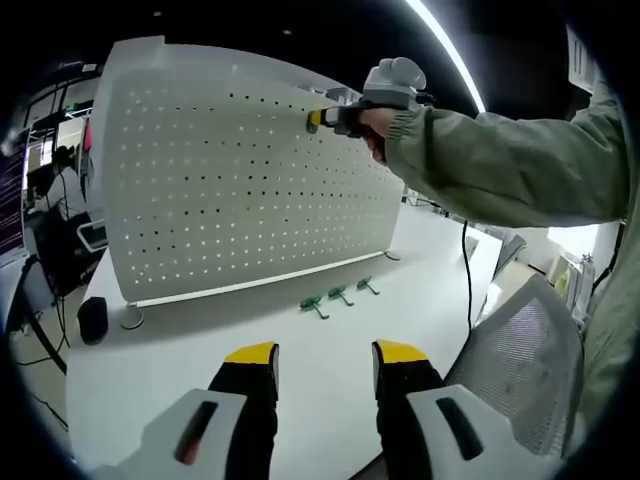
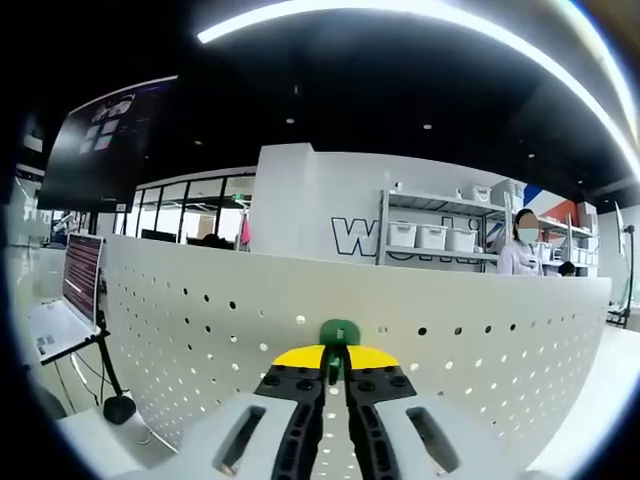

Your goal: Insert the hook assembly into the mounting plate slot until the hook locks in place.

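Now the right gripper [image 2: 338, 375], jaws clamped on a green hook [image 2: 339, 335] at the pegboard's [image 1: 230, 190] 12 o'clock edge, could miss the hole if tilted, while the left gripper [image 1: 325, 362] idles open.

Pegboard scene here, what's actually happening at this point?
A person is working at a white pegboard standing on a table. The right gripper, jaws shut on a green hook, holds it up against the holes near the board's top edge. The left gripper hangs back over the table, jaws open. Three more green hooks lie on the table at the board's foot.
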